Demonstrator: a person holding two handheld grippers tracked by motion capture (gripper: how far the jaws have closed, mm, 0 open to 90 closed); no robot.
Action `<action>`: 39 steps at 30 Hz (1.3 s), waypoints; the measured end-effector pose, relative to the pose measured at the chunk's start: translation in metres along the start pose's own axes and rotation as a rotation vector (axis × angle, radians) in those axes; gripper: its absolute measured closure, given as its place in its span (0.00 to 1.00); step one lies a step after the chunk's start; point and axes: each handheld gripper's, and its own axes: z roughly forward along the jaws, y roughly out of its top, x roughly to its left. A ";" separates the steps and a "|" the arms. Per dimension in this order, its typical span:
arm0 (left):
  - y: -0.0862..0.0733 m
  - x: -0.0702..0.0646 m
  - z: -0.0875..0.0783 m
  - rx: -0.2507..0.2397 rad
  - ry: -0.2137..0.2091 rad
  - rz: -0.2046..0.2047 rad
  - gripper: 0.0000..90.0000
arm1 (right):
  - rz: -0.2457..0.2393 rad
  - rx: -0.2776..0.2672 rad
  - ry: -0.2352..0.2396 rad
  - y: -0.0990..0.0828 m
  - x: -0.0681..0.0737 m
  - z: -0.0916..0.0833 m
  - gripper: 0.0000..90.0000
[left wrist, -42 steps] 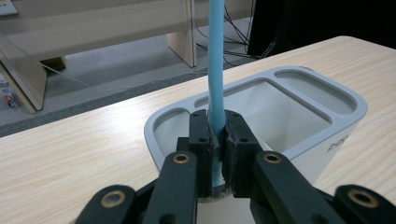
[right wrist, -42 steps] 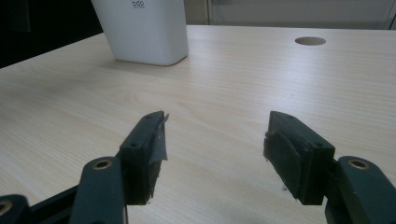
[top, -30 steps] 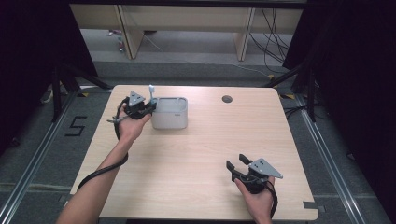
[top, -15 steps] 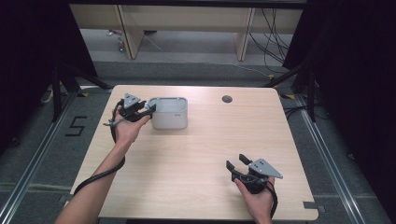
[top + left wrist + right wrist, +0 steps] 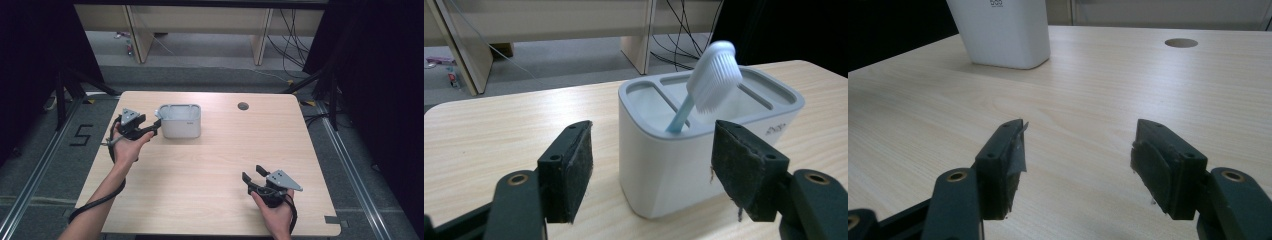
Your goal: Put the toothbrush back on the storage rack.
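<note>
One pale-blue toothbrush (image 5: 714, 80), white bristles, tilted in white holder (image 5: 704, 150); left gripper (image 5: 651, 165) spread, empty.

Looks like a lab or test room set up for recording. Bare light-wood table (image 5: 200, 165) with a round cable hole (image 5: 243, 106), standing on grey carpet (image 5: 45, 165) between metal floor rails (image 5: 20, 200). Black curtains (image 5: 380, 75) on both sides, loose cables (image 5: 290, 35) trailing across the floor behind, plain wooden furniture legs (image 5: 140, 35) beyond, and a number 5 (image 5: 81, 135) taped on the floor.
</note>
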 end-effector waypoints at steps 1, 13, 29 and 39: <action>-0.001 0.000 -0.002 0.000 -0.001 0.000 0.36 | -0.005 -0.002 -0.009 0.000 0.000 0.000 0.42; -0.023 -0.002 -0.027 -0.005 -0.003 0.007 0.34 | -0.006 0.003 -0.003 0.000 -0.001 0.000 0.42; -0.056 -0.012 -0.048 0.016 -0.039 0.010 0.34 | 0.010 0.000 -0.007 0.000 0.000 0.000 0.42; -0.087 -0.018 -0.062 0.014 -0.046 0.026 0.34 | -0.005 -0.004 -0.012 0.000 -0.001 0.001 0.42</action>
